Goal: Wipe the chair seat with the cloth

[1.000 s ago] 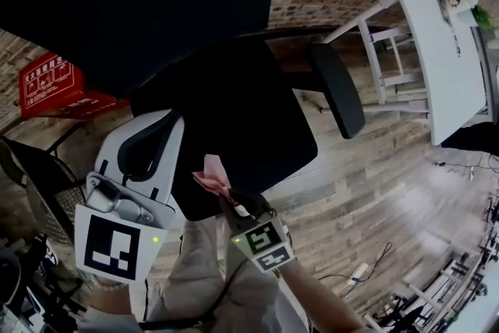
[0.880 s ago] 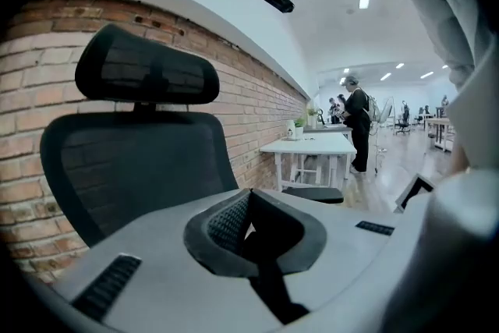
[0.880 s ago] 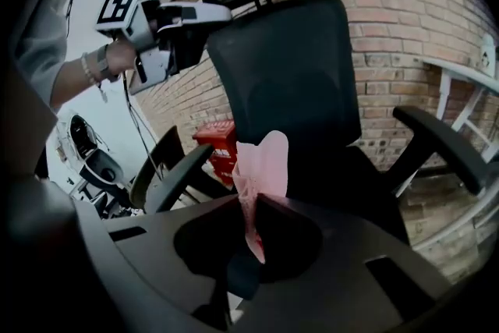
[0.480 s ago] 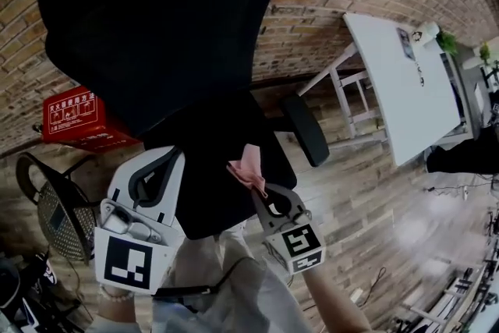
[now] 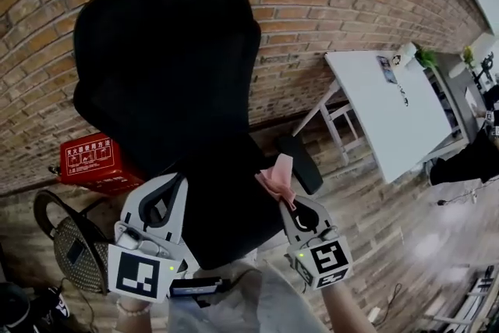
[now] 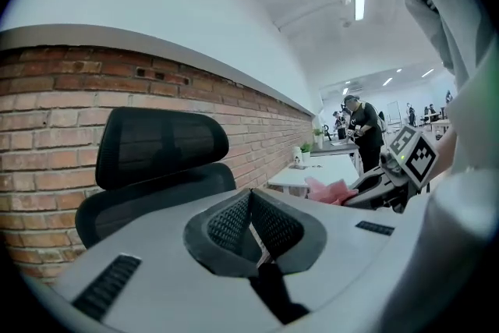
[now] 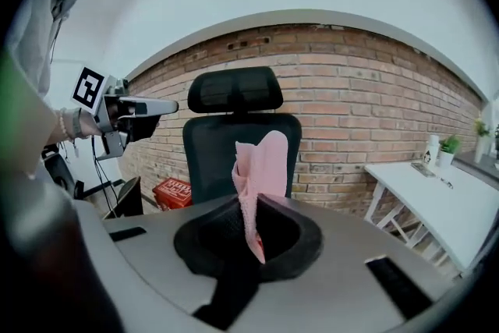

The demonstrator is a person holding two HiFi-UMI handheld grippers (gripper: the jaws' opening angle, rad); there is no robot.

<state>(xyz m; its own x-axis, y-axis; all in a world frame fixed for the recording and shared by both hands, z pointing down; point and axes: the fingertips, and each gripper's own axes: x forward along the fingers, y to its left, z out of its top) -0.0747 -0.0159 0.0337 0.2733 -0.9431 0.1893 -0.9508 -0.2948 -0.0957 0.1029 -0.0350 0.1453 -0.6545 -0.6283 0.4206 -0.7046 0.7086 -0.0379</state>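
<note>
Head view shows the black office chair (image 5: 164, 66) standing against the brick wall (image 5: 327, 4). Its seat (image 5: 222, 214) lies below the camera, between the two grippers.

**Right gripper.** The right gripper (image 5: 287, 197) is clamped onto the lower end of the pink cloth (image 5: 276, 174). The rest of the cloth stands up above the jaw tips. In the head view the cloth sits over the right edge of the seat, just beside the armrest (image 5: 302, 161). The right gripper view looks level at the chair's backrest (image 7: 238, 140), with the cloth upright between the jaws. On that evidence the cloth is judged to be raised above the seat, not pressed against it. Contact cannot be confirmed from any view.

**Left gripper.** The left gripper (image 5: 166, 185) is positioned at the left edge of the seat. The left gripper view shows its jaws pressed together with nothing between them.

**Task status.**
1. Cloth pick-up: complete. The cloth is secured in the right gripper.
2. Wiping: no cloth-to-seat contact is shown. The seat surface is dark and uniform, with no visible dirt or wiped streak, so the area already covered cannot be determined.
3. Remaining, as judged: tilt the right gripper downward, lower the cloth onto the seat and sweep it across the full surface.
</note>
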